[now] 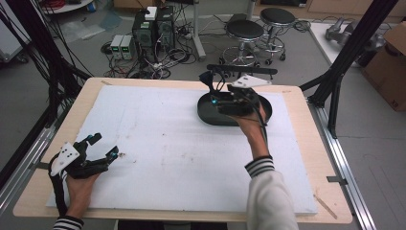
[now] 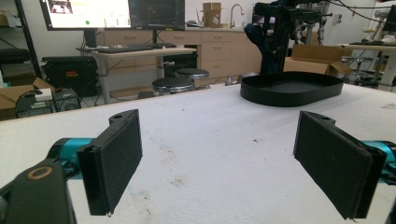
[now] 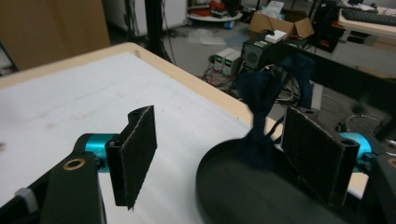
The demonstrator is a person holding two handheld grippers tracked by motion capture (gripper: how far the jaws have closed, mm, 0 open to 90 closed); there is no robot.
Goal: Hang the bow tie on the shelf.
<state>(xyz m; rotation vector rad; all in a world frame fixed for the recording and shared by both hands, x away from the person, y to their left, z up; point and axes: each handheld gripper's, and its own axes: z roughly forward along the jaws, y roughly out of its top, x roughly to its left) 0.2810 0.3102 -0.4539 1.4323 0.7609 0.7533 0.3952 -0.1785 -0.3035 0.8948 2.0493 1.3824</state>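
A dark blue cloth (image 1: 208,81) hangs from a black bar (image 1: 249,71) at the table's far edge, and its lower end reaches the black oval tray (image 1: 206,116). My right gripper (image 1: 215,98) hovers over the tray, pointing at the cloth. In the right gripper view the gripper (image 3: 219,158) is open, and the cloth (image 3: 259,107) dangles just beyond the gap between its pads, touching neither. My left gripper (image 1: 104,146) rests open at the near left of the white mat, with nothing in it. The left gripper view shows the tray (image 2: 280,95) and the cloth (image 2: 261,42) far off.
A white mat (image 1: 167,143) covers most of the wooden table (image 1: 306,143). Two stools (image 1: 245,31) and computer boxes with cables (image 1: 153,28) stand on the floor behind. Black frame posts (image 1: 344,62) rise at the table's far corners.
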